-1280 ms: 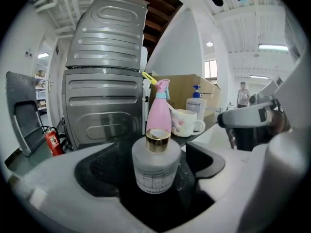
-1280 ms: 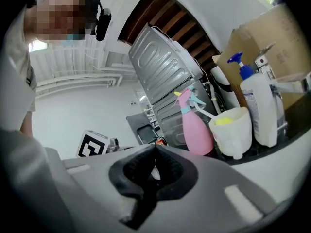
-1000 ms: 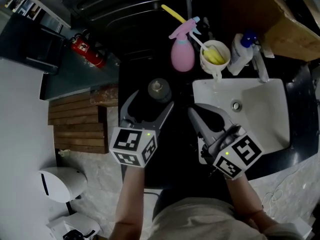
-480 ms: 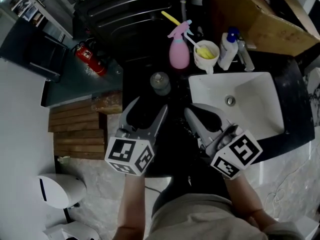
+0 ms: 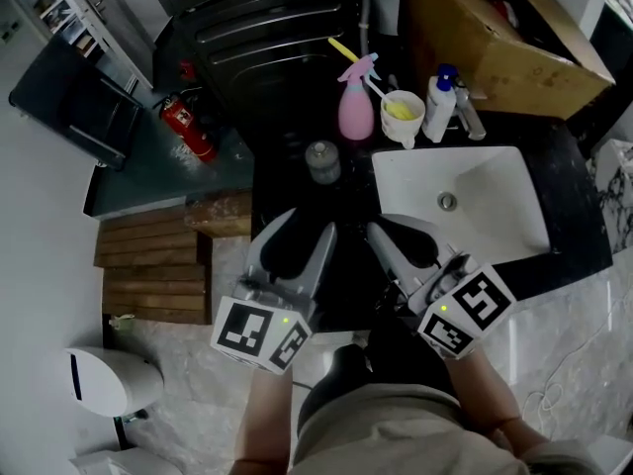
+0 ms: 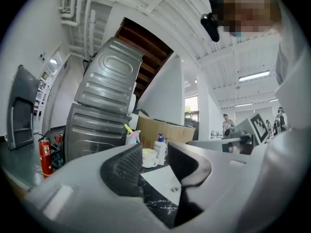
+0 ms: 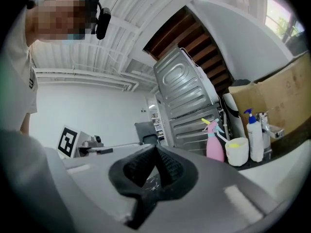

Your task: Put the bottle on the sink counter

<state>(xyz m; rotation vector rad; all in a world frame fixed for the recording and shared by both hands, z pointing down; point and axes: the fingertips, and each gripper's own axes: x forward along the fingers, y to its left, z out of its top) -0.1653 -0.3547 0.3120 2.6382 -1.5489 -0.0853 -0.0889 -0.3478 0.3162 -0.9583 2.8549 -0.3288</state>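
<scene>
A small dark bottle with a grey cap (image 5: 321, 161) stands upright on the black sink counter (image 5: 287, 181), left of the white basin (image 5: 495, 216). My left gripper (image 5: 309, 224) hovers nearer to me than the bottle, well clear of it. Its jaws have just been closing, but a gap remains between the pads (image 6: 129, 166) and nothing is in it. In the left gripper view the bottle does not show. My right gripper (image 5: 379, 231) hangs beside the left one over the counter's front part, pads (image 7: 167, 166) pressed together at the tips, holding nothing.
At the counter's back stand a pink spray bottle (image 5: 355, 107), a white cup with a yellow brush (image 5: 401, 117) and a white pump bottle (image 5: 439, 105) by the tap. A cardboard box (image 5: 504, 38) lies behind. A red fire extinguisher (image 5: 188, 127) and a wooden pallet (image 5: 153, 265) are at left.
Both grippers have drawn back from the bottle toward the person. The left jaws have narrowed. The bottle stays standing on the counter.
</scene>
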